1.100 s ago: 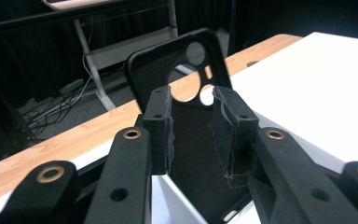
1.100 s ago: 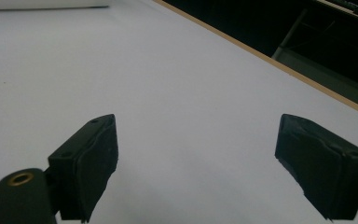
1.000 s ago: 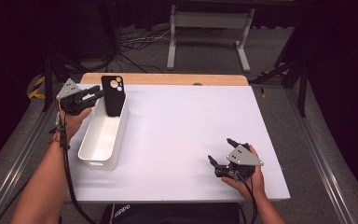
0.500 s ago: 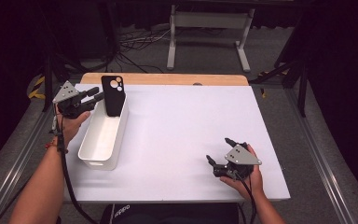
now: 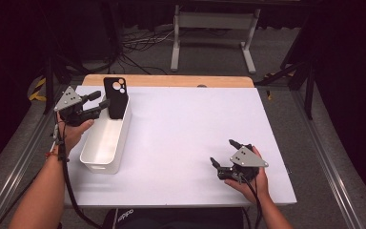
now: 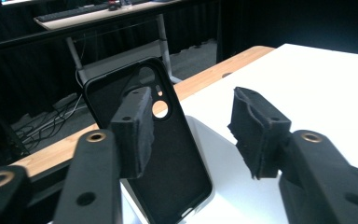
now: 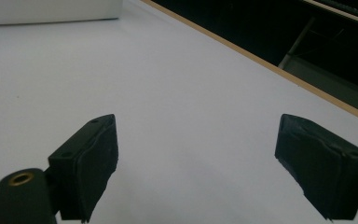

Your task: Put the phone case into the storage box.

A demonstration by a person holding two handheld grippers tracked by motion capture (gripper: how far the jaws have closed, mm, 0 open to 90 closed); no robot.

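Table [image 5: 181, 138]: white top, wooden strip along the far edge, dark floor and a metal stand beyond.

White bin [image 5: 106, 138]: oblong, open-topped, set lengthwise near the left edge of the table, long axis running from near to far. Seen again in the left gripper view [image 6: 200, 140] as a pale wall behind the case.

Phone case [image 5: 115, 97]: black, with round camera cutouts near its top, standing almost upright in the far end of the bin, leaning against the end wall, its upper half rising above the rim. In the left gripper view [image 6: 168, 158], hollow inner side facing the camera, lower end down inside the bin.

Left gripper [image 5: 97, 102]: held in the left hand just left of the bin's far end, jaws pointing right toward the case. Jaws parted and just now opening; pads [image 6: 135, 126] not pressing on the case, which stands behind and between them, released.

Right gripper [image 5: 223, 156]: held in the right hand, low over the near right part of the table, well apart from the bin. Jaws spread wide, nothing between them but bare tabletop in the right gripper view [image 7: 196, 154].
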